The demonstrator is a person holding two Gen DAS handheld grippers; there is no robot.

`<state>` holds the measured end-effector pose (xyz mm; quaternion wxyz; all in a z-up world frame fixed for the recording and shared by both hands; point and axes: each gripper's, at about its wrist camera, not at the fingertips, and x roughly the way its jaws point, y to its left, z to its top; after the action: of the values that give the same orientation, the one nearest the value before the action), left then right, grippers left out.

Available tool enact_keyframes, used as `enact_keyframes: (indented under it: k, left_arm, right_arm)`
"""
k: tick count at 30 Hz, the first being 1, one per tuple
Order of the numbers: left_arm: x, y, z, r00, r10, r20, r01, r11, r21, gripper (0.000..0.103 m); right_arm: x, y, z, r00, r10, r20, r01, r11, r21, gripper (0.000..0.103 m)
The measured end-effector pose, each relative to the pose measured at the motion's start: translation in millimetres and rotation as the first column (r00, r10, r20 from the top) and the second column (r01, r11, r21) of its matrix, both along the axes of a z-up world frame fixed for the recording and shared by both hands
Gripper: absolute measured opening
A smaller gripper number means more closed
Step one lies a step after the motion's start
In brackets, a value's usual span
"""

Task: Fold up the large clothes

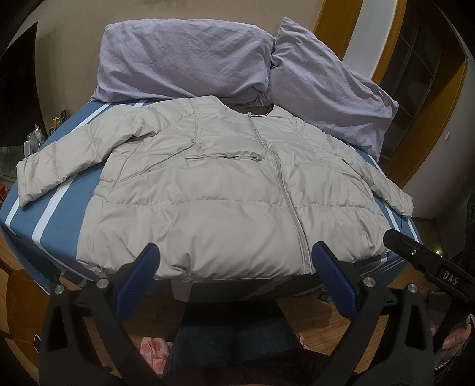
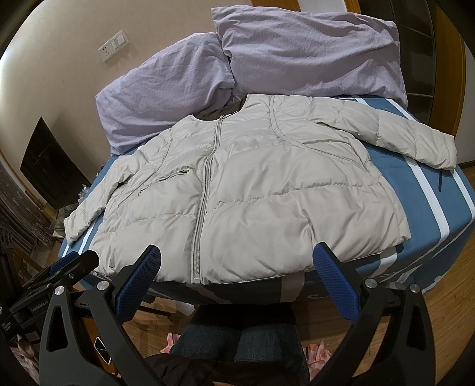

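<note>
- Left gripper (image 1: 234, 264): fingers spread wide, nothing between them, held off the near end of the bed, just short of the jacket hem.
- Right gripper (image 2: 236, 264): likewise spread and empty, held short of the hem; its black body also shows at the right edge of the left wrist view.
- Puffer jacket (image 1: 225, 190): pale beige, quilted, lying front up and zipped on the bed, hem toward the grippers, collar toward the pillows. Both sleeves are spread outward; the one on the person's left (image 1: 56, 169) lies across the striped sheet, the other (image 2: 415, 139) reaches toward the opposite edge.
- Step in hand, as judged: the garment is laid flat and no fold is made; the grippers are placed for a first grasp.
- Next move, as judged: each gripper would need to close on a sleeve or side edge and carry it inward over the body. The padded fabric looks slippery and springy, so a deep bite seems advisable.
- Bed sheet (image 1: 68, 205): blue with white stripes, mostly covered by the jacket.
- Two lilac pillows (image 1: 190, 56) lie at the far end, touching the collar.
- Room: wooden floor (image 2: 451, 267) below the bed, plain wall with a socket plate (image 2: 114, 44), wooden door frame (image 1: 335, 26) beyond.
</note>
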<state>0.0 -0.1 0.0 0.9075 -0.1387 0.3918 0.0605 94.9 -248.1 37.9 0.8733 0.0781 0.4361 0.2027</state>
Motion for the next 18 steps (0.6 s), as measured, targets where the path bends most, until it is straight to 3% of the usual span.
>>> enact_keyframes:
  k: [18]
  left_arm:
    - [0.1,0.1,-0.1,1.0,0.0,-0.001,0.0,1.0,-0.001,0.101]
  right_arm:
    - [1.0,0.3,-0.9,1.0,0.0,-0.001,0.0,1.0,0.001,0.102]
